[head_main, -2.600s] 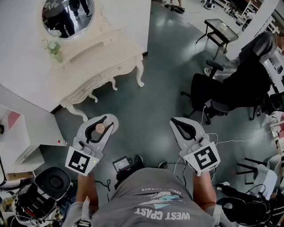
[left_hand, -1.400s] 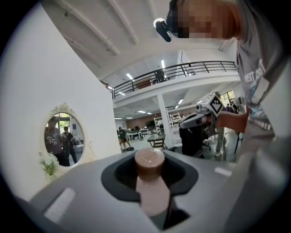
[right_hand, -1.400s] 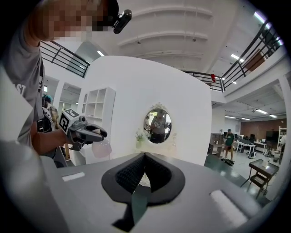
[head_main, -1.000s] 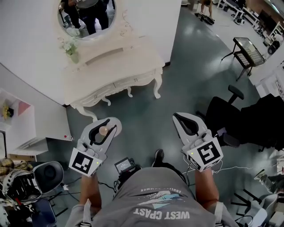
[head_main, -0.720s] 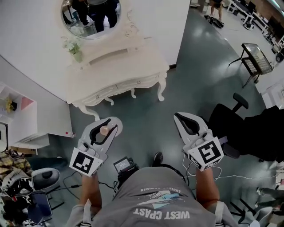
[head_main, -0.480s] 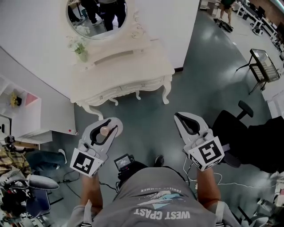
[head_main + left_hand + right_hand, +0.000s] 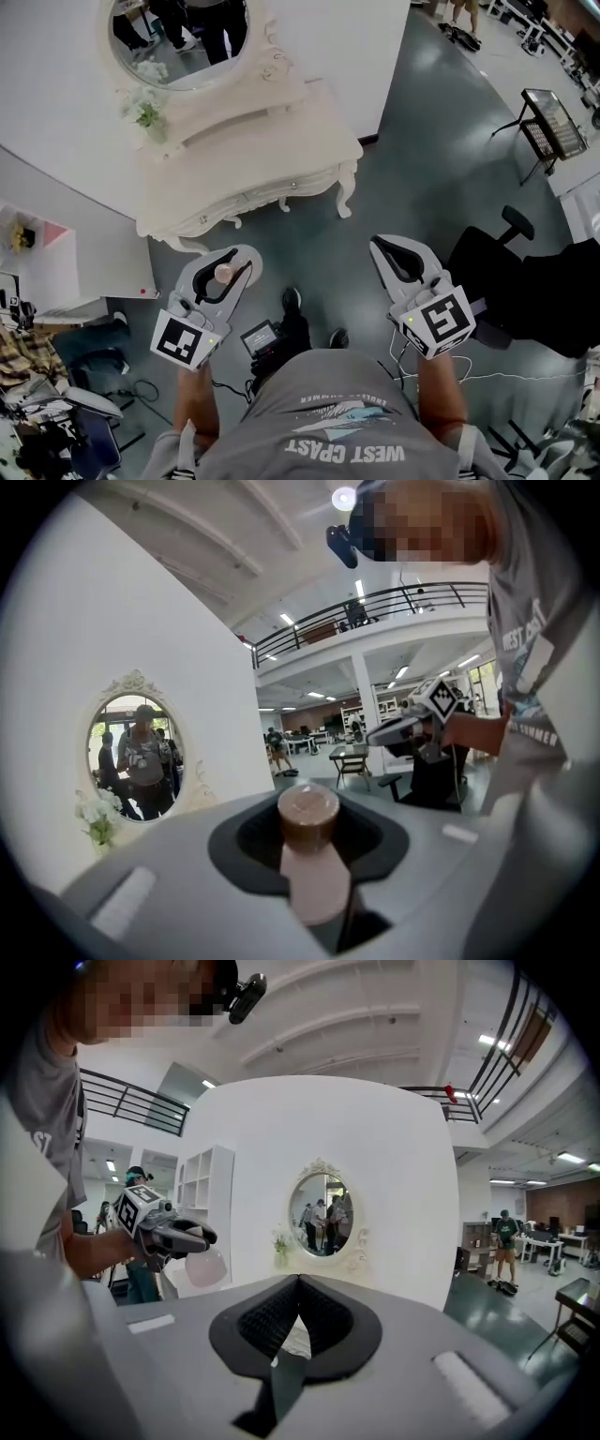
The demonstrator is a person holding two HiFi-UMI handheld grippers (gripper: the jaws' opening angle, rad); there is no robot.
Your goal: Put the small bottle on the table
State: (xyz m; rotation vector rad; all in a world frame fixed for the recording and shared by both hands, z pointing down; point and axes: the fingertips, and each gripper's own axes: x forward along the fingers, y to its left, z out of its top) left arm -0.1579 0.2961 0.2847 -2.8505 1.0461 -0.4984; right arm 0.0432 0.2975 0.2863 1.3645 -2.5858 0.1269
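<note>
Bottle (image 7: 223, 273) clamped in the fingers of the left gripper (image 7: 235, 256), brown cap pointing forward, pale body running back between the pads. Carried in the air over the floor (image 7: 412, 141), lying close to level, not upright, and well apart from the worktop (image 7: 281, 141) ahead.

Right gripper (image 7: 381, 246) empty, fingers together, pads meeting at the tips with nothing between.

Changed against the earliest head view: worktop swung from the upper left toward the middle, now ahead of both grippers. Changed against 1 second ago: 1 shoe (image 7: 292, 300) newly forward between the 2 grippers, as if mid-step. Unchanged throughout: same clamp on the bottle, same seat between the pads, both grippers side by side in front of the body.

Judged from that: approach on foot, carry unfinished, nothing set down yet. Turn toward the worktop about done, gap not closed.

Likely needed next: more steps, a reach over the front edge, a tilt to bring the base down, a landing on a bare patch clear of the vase (image 7: 150, 127) at the back left, then fingers eased apart.

Risks: a roll on the round body if released on its side, a drop if released too near the edge.
</note>
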